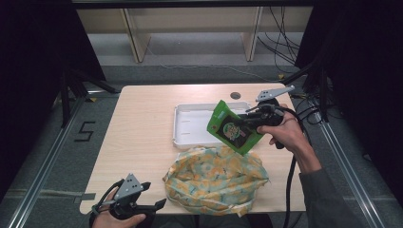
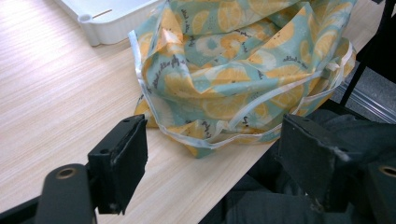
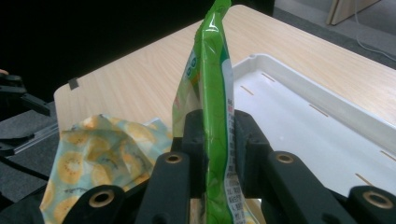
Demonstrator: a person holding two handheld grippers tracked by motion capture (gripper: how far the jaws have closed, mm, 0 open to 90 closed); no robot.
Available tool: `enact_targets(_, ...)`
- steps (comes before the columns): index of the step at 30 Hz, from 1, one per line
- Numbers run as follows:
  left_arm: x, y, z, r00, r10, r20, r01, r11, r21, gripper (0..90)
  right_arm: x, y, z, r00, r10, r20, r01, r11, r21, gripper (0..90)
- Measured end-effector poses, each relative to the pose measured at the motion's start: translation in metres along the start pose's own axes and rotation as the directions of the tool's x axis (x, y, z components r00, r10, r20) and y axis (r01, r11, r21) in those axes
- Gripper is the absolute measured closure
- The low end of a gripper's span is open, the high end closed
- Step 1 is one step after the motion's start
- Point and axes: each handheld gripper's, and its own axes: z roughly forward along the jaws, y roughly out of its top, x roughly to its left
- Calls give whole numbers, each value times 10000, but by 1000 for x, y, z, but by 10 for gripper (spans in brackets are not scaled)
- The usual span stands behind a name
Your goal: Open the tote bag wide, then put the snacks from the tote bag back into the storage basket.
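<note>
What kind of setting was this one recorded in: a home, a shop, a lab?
Most likely a lab recording station: a small wooden table hemmed in by black curtains, metal floor rails, loose cables on the floor behind, and a marker "5" taped beside the table.

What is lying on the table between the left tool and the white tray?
In the high view, the crumpled fruit-print cloth bag lies between the left tool and the white tray. The left gripper view shows the same: the bag first, the tray behind it.

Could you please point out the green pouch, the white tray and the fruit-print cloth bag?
green pouch (image 1: 231,127): high view, printed front.
white tray (image 1: 190,126): high view, bare floor.
fruit-print cloth bag (image 1: 216,178): high view, crumpled top.
</note>
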Motion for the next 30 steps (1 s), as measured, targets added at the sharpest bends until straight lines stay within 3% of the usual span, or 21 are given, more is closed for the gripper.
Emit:
enact_targets(2, 0, -2, 1, 10000, -28, 4, 28, 10000, -4, 225, -2, -1, 1, 9999, 77, 115, -74, 9997, -212, 775)
enact_targets(3, -2, -4, 3, 9994, -352, -37, 351, 9992, -190, 221, -3, 0, -1, 9998, 145, 128, -145, 9999, 30, 774)
enact_targets(4, 0, -5, 2, 9997, -213, -80, 214, 9997, 111, 215, -6, -1, -1, 9997, 126, 197, -126, 9999, 7, 774)
enact_targets(5, -1, -7, 4, 9987, -509, -104, 508, 9987, -60, 210, -8, -1, 1, 9997, 120, 219, -117, 9998, -154, 774)
enact_targets(8, 3, -9, 4, 9990, -314, -314, 316, 9995, 67, 192, -12, -3, 0, 9987, 379, 354, -373, 9991, -179, 774)
enact_targets(9, 2, -11, 6, 9974, -632, -359, 627, 9979, -137, 186, -13, -3, 0, 9984, 441, 363, -435, 9989, -166, 774)
enact_targets(11, 4, -12, 6, 9988, -308, -391, 312, 9995, 95, 185, -18, -4, -2, 9978, 386, 545, -368, 9988, -335, 774)
enact_targets(13, 3, -14, 7, 9980, -487, -393, 490, 9988, 72, 182, -21, -4, -3, 9962, 621, 616, -600, 9976, -351, 774)
enact_targets(19, 3, -15, 6, 9990, -93, -439, 100, 9998, 173, 170, -34, -5, 2, 9881, 840, 1292, -788, 9959, -447, 774)
enact_targets(20, 3, -15, 7, 9992, -78, -391, 82, 9999, 90, 170, -37, -5, 5, 9869, 867, 1358, -793, 9951, -587, 774)
enact_targets(22, 0, -17, 8, 9978, -531, -409, 525, 9985, -145, 170, -41, -5, 9, 9833, 976, 1538, -903, 9944, -541, 774)
enact_targets(24, 2, -18, 6, 9987, -298, -422, 302, 9995, 85, 170, -46, -5, 13, 9801, 912, 1763, -846, 9954, -445, 774)
enact_targets(25, 2, -19, 7, 9979, -351, -539, 352, 9994, 2, 170, -47, -5, 16, 9766, 1199, 1785, -1123, 9923, -523, 774)
enact_targets(27, 2, -20, 5, 9988, -183, -448, 188, 9998, 110, 170, -52, -5, 20, 9737, 1258, 1901, -1168, 9914, -582, 774)
enact_targets(28, 1, -20, 5, 9987, -262, -442, 265, 9996, 48, 170, -55, -4, 21, 9738, 1209, 1924, -1151, 9925, -413, 774)
enact_targets(29, 1, -21, 5, 9981, -339, -511, 336, 9994, -63, 170, -55, -3, 23, 9716, 1471, 1853, -1440, 9891, -299, 774)
enact_targets(30, 1, -21, 5, 9979, -319, -558, 320, 9995, 15, 170, -58, -3, 27, 9708, 1333, 1993, -1267, 9909, -455, 774)
